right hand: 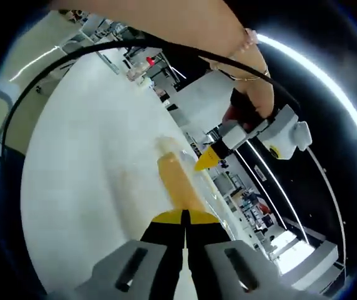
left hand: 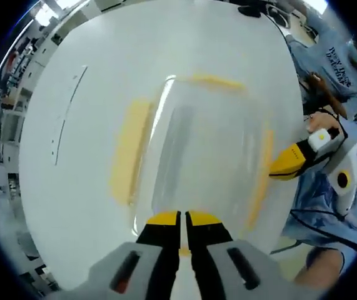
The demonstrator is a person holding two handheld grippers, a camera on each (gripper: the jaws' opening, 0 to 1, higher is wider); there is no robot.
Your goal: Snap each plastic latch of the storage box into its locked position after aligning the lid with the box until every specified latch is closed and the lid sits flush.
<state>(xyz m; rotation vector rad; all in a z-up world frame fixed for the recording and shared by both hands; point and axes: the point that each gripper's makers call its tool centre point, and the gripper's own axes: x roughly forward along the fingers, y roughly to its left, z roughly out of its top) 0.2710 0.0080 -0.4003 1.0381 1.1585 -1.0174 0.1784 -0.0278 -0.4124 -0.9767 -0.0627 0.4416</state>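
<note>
Clear plastic box [left hand: 206,165] w/ yellow latches [left hand: 130,153] sits mid-table [left hand: 72,187]; likely light, slick, stiff. Push latch tabs, don't pinch. Left gripper [left hand: 182,219] closed at near latch, right gripper [right hand: 184,216] closed at right latch.

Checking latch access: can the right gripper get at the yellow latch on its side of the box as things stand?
Probably yes. The right gripper tip is already at the box's side latch, jaws closed, with nothing between them. Whether it is touching is unclear through the blur.

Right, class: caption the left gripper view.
Shut left hand-held gripper over clear storage box lid with yellow latches.
</note>
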